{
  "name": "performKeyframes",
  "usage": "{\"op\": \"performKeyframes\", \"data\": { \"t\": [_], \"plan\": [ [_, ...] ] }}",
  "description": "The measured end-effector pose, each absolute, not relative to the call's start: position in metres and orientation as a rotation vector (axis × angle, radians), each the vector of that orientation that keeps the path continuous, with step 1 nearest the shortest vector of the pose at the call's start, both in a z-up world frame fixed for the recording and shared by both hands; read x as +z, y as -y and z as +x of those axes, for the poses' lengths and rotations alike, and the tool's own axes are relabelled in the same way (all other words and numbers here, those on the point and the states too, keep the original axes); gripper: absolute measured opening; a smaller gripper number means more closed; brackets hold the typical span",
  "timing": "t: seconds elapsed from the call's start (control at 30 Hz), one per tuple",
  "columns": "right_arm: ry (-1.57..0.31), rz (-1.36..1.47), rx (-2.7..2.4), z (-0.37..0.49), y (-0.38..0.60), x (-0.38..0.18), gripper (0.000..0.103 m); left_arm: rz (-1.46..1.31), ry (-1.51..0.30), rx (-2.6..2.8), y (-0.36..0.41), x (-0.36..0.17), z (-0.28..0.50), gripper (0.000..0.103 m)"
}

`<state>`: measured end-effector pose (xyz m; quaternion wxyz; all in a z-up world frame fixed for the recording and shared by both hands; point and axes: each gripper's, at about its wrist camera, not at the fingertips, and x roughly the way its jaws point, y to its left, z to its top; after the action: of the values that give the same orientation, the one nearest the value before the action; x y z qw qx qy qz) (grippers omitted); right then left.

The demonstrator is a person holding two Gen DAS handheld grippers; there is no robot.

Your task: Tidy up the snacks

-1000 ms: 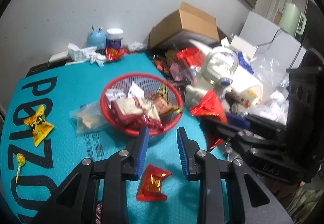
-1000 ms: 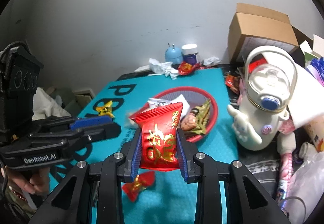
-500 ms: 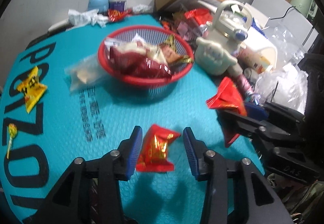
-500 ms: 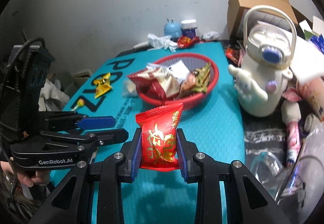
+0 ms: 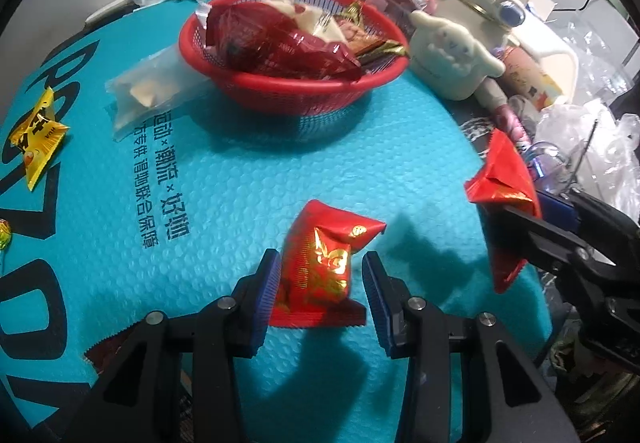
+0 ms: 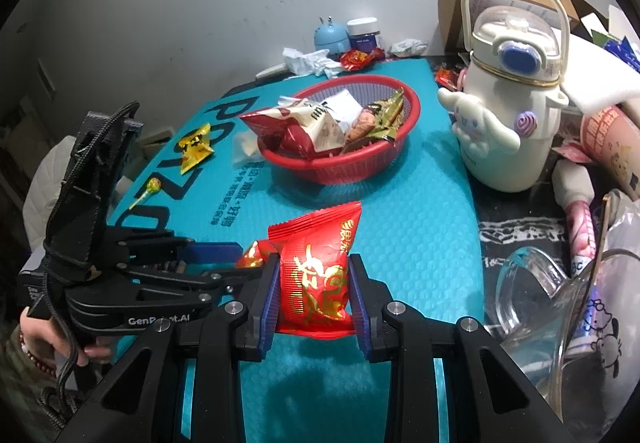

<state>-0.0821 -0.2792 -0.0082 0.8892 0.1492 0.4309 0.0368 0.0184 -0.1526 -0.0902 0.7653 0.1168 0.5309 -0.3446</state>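
A small red and gold snack packet lies on the teal mat in front of the red basket. My left gripper stands open, one blue pad on each side of the packet, with a gap on the right. My right gripper is shut on a larger red snack packet and holds it just above the mat. That packet also shows at the right of the left wrist view. The basket holds several snack packs.
Left of the basket lie a clear bag, a yellow packet and a lollipop. A white cartoon bottle stands right of the basket. A glass bowl and clutter crowd the right edge.
My left gripper sank toward the small red packet, widened its jaws and now straddles it. My right gripper came down with its packet, away from the basket.
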Motion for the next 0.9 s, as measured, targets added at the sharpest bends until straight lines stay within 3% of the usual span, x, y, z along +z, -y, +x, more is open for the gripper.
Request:
{"op": "performKeyframes", "data": {
  "t": [0.37, 0.6, 0.9],
  "plan": [
    [-0.931, 0.327, 0.083, -0.069, 0.282, -0.022, 0.032, 0.279, -1.108, -0.763, 0.155, -0.098, 0.016, 0.041],
    [-0.941, 0.333, 0.101, -0.065, 0.278, -0.027, 0.031, 0.225, -1.119, -0.800, 0.147, -0.095, 0.023, 0.032],
    [-0.921, 0.331, 0.135, -0.067, 0.270, -0.018, 0.031, 0.157, -1.065, -0.816, 0.133, -0.074, 0.016, 0.031]
  ]
}}
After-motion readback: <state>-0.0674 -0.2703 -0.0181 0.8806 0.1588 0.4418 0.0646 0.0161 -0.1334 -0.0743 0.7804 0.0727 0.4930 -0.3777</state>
